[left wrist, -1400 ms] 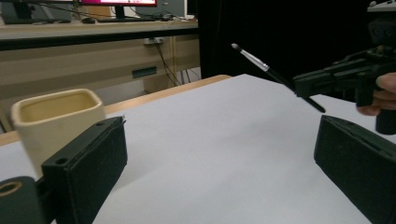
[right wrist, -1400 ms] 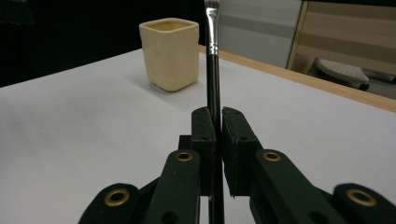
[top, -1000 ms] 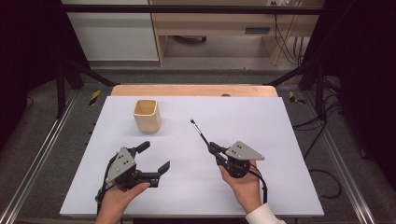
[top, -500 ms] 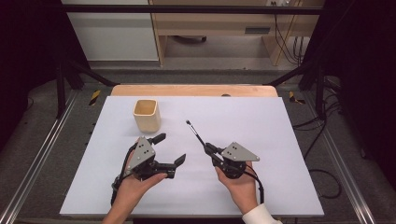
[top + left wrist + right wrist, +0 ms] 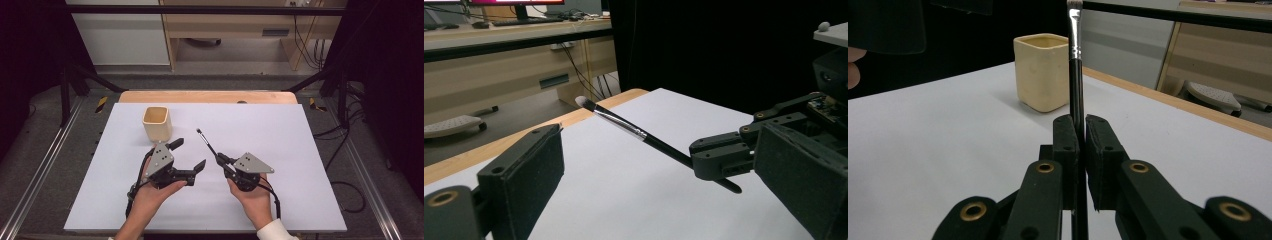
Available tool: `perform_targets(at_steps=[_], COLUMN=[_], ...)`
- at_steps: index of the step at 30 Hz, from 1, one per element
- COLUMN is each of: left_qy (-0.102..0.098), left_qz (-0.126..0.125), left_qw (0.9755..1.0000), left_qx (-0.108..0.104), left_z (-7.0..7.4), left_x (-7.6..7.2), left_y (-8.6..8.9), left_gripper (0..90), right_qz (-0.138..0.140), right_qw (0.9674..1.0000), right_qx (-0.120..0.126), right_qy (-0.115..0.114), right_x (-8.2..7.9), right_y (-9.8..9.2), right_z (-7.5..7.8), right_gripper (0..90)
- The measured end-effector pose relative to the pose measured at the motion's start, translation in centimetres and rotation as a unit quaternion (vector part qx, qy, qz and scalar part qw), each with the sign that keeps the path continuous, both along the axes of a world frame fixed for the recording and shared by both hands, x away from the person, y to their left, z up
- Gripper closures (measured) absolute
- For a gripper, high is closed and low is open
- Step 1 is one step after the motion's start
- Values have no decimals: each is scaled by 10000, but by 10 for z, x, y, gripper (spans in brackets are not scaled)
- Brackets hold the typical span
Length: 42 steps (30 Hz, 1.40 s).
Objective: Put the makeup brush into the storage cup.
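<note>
A slim black brush [image 5: 209,145] with a pale tip slants up and to the left from my right gripper [image 5: 221,160], whose jaws are shut on its handle. In the right gripper view the brush [image 5: 1075,65] rises straight from between the closed pads [image 5: 1067,140]. My left gripper [image 5: 190,153] stands open just left of the brush, with nothing between its jaws. Its wide-set pads [image 5: 529,170] frame the brush [image 5: 619,119] and the right gripper [image 5: 704,157] farther off. A cream square cup [image 5: 157,122] stands upright behind the left gripper, also seen as the cup [image 5: 1043,70] beyond the brush.
The white table top [image 5: 280,130] has a wooden strip [image 5: 210,96] along its far edge. Metal rails [image 5: 45,160] run down both sides. A wooden desk [image 5: 235,30] and cables stand on the floor beyond.
My left gripper has moved right and away from the near edge, closer to the brush and the cup. The right gripper and brush have hardly shifted.
</note>
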<state>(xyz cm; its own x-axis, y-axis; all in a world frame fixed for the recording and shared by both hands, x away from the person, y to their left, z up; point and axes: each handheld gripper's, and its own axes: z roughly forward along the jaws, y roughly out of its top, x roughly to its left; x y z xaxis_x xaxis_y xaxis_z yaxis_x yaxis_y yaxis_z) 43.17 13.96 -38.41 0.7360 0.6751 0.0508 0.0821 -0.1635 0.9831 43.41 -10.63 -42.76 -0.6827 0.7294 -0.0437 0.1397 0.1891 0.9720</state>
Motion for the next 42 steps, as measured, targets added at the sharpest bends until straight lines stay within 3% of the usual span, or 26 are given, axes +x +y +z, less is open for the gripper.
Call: perform_targets(at_steps=[8, 13, 15, 24, 34, 42], left_qy=[72, 282, 415, 950, 1127, 1213], left_qz=[208, 350, 372, 299, 92, 28], left_qw=[9998, 9987, 9980, 9939, 9907, 9900], left_qx=[-7, -234, -293, -465, -755, -722], left_z=[0, -4, -6, -19, -23, -24], left_x=[4, 11, 14, 24, 29, 29], left_y=[2, 8, 10, 10, 4, 1], left_gripper=[96, 135, 205, 247, 357, 449], right_qz=[54, 115, 147, 239, 330, 415], right_qw=[9999, 9999, 9998, 9995, 9992, 9988], right_qx=[48, 30, 22, -103, -156, -200], right_qy=[-78, -110, -114, -176, -181, -139], right_x=[-2, -4, -5, -7, -9, -10], right_y=[5, 10, 12, 19, 24, 28], right_z=[0, 1, 1, 0, -1, -3], right_gripper=[838, 837, 837, 837, 837, 837])
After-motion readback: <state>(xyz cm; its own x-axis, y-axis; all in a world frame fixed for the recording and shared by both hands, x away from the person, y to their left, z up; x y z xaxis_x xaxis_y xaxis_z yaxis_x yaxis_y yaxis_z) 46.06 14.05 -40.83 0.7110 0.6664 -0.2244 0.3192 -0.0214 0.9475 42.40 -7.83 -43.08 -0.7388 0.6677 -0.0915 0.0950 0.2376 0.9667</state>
